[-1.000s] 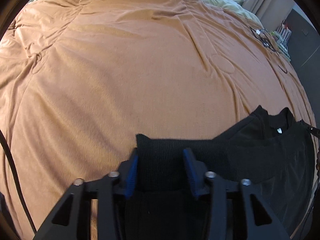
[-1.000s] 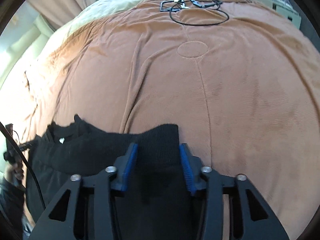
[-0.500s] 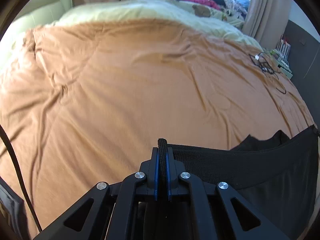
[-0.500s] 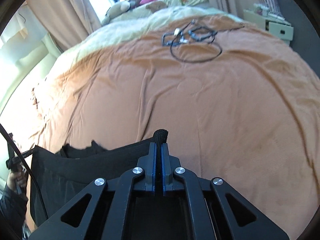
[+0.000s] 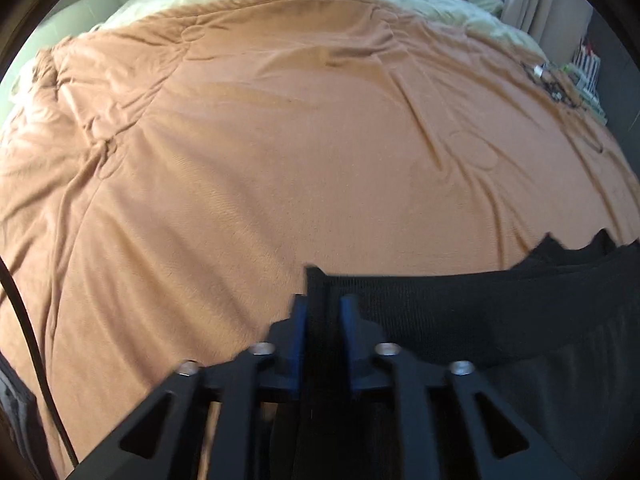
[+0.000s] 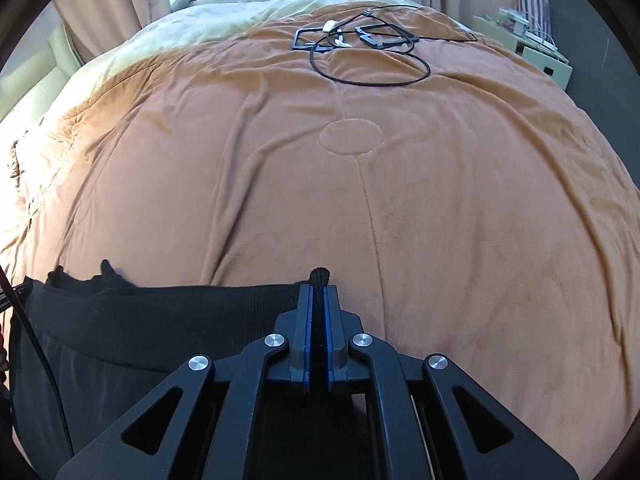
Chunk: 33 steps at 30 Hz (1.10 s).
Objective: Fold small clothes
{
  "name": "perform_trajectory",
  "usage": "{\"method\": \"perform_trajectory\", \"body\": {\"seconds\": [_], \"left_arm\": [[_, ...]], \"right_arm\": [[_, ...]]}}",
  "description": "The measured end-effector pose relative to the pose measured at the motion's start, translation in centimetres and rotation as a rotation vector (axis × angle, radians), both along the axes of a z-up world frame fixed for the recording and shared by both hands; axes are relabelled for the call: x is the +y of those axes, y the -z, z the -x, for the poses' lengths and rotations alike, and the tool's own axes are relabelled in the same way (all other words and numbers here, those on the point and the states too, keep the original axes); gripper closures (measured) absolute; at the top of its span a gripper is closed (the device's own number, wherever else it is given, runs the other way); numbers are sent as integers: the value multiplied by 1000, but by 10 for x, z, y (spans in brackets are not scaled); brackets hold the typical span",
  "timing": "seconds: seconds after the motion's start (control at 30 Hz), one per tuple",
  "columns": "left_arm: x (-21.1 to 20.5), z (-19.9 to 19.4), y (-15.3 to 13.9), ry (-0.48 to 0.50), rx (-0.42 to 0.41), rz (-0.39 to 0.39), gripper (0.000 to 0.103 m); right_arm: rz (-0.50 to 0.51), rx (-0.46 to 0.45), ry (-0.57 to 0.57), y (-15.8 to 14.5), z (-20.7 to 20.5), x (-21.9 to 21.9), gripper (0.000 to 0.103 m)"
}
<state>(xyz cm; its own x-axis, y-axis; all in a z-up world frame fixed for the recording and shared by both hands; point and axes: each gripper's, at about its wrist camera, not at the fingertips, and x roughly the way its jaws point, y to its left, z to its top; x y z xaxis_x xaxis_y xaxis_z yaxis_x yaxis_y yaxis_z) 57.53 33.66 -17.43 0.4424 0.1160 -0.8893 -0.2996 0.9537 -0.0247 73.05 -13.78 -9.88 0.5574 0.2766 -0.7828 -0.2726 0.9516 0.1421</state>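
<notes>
Black garment [image 6: 168,312] (ribbed hem) pinched in right tool [image 6: 319,300] over blanket [image 6: 360,200].

An orange-brown quilt [image 6: 440,220] covers the bed, bearing a black garment [image 6: 140,312] and tangled cables [image 6: 360,52].

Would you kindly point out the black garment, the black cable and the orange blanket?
black garment [image 6: 160,312]: right wrist view, ribbed hem band.
black cable [image 6: 372,78]: right wrist view, loop's lower arc.
orange blanket [image 5: 280,160]: left wrist view, bare middle.

The black garment [image 6: 168,312] lies on an orange-brown quilt [image 6: 360,200], stitched with circles. Both grippers are black with blue pads [image 6: 307,332]. Beyond lies pale yellow bedding [image 6: 224,20], apparently printed with bears.
</notes>
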Motion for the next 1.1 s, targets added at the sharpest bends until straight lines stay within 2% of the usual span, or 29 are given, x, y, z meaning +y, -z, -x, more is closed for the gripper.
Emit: {"method": "perform_trajectory", "body": {"seconds": [0.03, 0.07, 0.13, 0.17, 0.33, 0.57, 0.73, 0.93, 1.0, 1.03, 1.07, 1.1], "left_arm": [[2, 8, -9, -9, -12, 16, 54], [1, 14, -15, -12, -23, 17, 48], [0, 32, -34, -13, -49, 22, 47], [-1, 39, -40, -14, -51, 31, 47], [-12, 79, -63, -30, -72, 82, 47], [-26, 146, -68, -55, -62, 129, 47], [-26, 192, -56, -90, -48, 156, 47], [-28, 238, -23, -133, 7, 208, 47], [-29, 249, -16, -142, 11, 231, 50], [-30, 256, -12, -146, 12, 246, 56], [-31, 262, -8, -149, 14, 261, 68], [-31, 266, -4, -151, 21, 274, 74]], "right_arm": [[12, -9, -3, -6, 6, 1, 93], [23, -22, -6, -12, 12, 2, 87], [11, -44, -12, -27, 28, -2, 46], [-8, -51, -15, -33, 36, -5, 41], [-32, -70, -23, -61, 84, -32, 40], [-94, -45, -17, -81, 148, -58, 40], [-127, 9, 2, -73, 177, -91, 40], [-147, 95, 53, -42, 217, -133, 40], [-162, 128, 66, -31, 224, -144, 40], [-167, 142, 72, -28, 228, -149, 40], [-171, 153, 75, -24, 232, -154, 40], [-177, 160, 76, -21, 235, -157, 40]]}}
